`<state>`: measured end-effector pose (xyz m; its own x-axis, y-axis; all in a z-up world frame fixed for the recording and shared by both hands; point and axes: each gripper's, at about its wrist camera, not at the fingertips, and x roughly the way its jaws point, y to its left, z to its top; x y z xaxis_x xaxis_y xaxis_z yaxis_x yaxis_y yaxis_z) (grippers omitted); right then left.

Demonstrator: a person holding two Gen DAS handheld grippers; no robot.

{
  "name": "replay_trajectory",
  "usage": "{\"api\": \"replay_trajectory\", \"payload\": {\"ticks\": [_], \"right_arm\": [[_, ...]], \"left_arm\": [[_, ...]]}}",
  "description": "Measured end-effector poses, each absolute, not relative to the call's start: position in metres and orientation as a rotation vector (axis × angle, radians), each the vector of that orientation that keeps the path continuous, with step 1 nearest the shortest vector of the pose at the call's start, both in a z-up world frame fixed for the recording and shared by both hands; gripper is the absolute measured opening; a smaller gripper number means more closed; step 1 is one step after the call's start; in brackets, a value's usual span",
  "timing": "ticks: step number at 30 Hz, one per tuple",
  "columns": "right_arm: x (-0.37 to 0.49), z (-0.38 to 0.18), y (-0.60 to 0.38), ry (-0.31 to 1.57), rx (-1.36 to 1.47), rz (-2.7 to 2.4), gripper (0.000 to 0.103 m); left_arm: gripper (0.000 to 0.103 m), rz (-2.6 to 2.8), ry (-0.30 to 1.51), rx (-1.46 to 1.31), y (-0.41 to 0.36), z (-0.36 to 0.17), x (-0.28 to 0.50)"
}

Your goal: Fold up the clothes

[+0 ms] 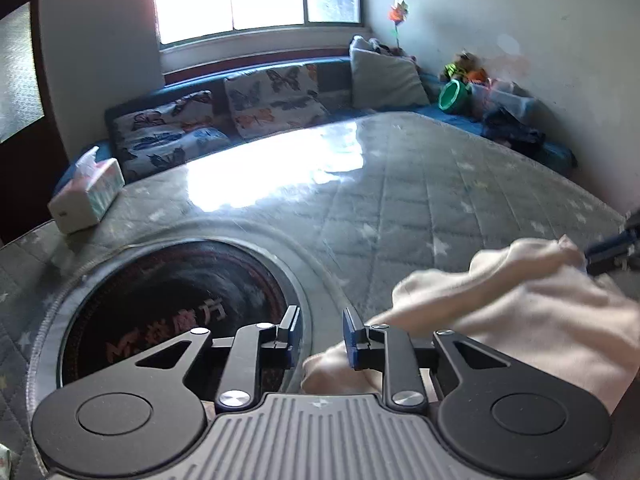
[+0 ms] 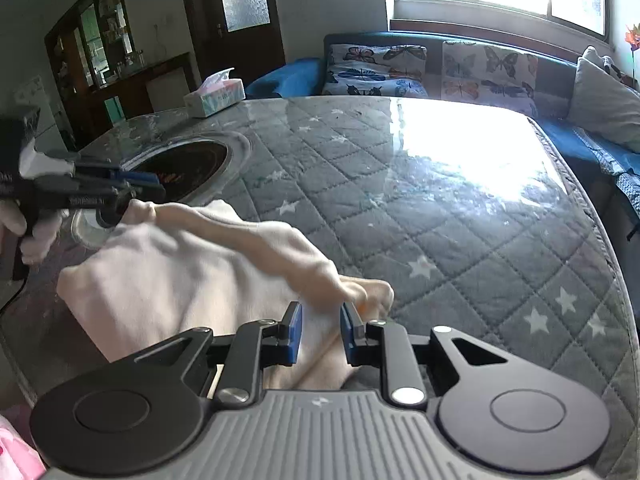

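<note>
Pale pink garment lies bunched on the quilted table cover, a fold apparently just laid; left gripper and right gripper both stand slightly apart, unclamped, cloth between the right's; next likely smoothing or regripping, clear of the inset burner and tissue box.

On the table in front of me, the garment lies at the near edge, between my left gripper and right gripper. The round inset sits left of it, the tissue box farther left, the sofa beyond.
</note>
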<state>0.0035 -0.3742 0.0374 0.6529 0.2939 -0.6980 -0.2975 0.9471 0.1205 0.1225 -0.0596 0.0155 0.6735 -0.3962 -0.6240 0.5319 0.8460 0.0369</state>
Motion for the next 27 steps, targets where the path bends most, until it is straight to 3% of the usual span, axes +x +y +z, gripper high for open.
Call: {"api": "replay_trajectory", "payload": {"ticks": [13,15,17,22,27], "right_arm": [[0.017,0.02,-0.379,0.786,0.053,0.312,0.022],[0.016,0.021,-0.378,0.779,0.044,0.302,0.009],[0.015,0.024,-0.375,0.766,0.012,0.285,0.005],[0.008,0.038,-0.362,0.708,-0.116,0.243,0.004],[0.021,0.021,-0.361,0.766,-0.109,0.217,0.005]], "left_arm": [[0.027,-0.713,0.712,0.176,-0.09,0.008,0.062],[0.027,-0.716,0.723,0.175,-0.092,0.004,0.059],[0.027,-0.72,0.727,0.172,-0.091,0.002,0.058],[0.027,-0.735,0.73,0.188,-0.09,0.0,0.058],[0.027,-0.746,0.735,0.196,-0.091,-0.004,0.058]]}}
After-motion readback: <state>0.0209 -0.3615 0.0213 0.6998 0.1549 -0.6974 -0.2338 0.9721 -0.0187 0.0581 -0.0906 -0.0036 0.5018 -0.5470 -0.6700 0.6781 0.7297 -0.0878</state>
